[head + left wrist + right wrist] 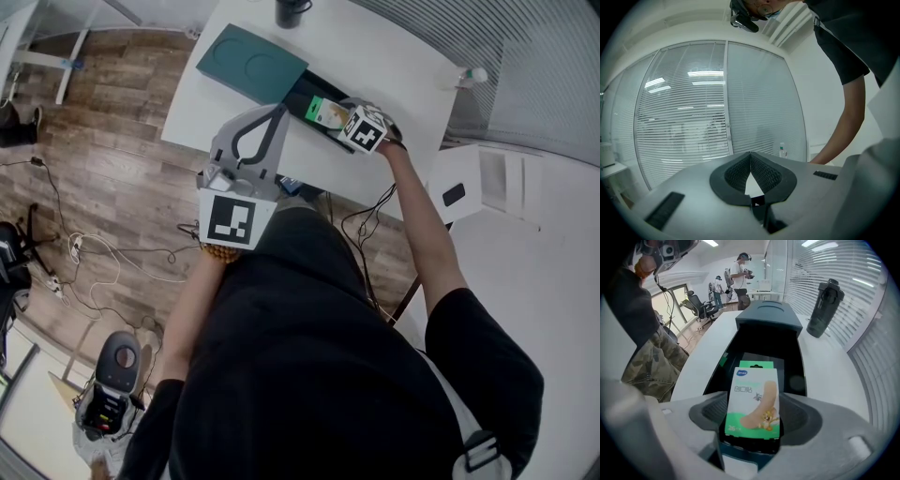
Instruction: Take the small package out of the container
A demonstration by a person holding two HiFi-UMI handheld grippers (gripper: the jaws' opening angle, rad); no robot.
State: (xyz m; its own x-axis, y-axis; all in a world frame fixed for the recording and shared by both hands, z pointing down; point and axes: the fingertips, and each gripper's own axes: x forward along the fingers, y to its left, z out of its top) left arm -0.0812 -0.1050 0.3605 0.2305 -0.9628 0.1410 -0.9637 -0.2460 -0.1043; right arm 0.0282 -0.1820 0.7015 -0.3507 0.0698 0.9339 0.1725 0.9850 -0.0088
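A small green and white plaster package (753,399) stands upright at the near end of a long black container (740,341), and it also shows in the head view as the small package (323,112). My right gripper (752,406) is open around it, one pad close at each side, and I cannot tell if they touch it. A green shape (751,364) lies behind it in the container. In the head view the right gripper (330,116) reaches over the container (302,94). My left gripper (277,112) is shut and empty near the table's edge. The left gripper (750,155) points up at window blinds.
The teal lid (253,61) lies at the container's far end on the white table (403,52). A dark bottle (825,305) stands to the right, and a small white bottle (472,76) is near the table's corner. Cables (94,262) cross the wood floor. People stand far off.
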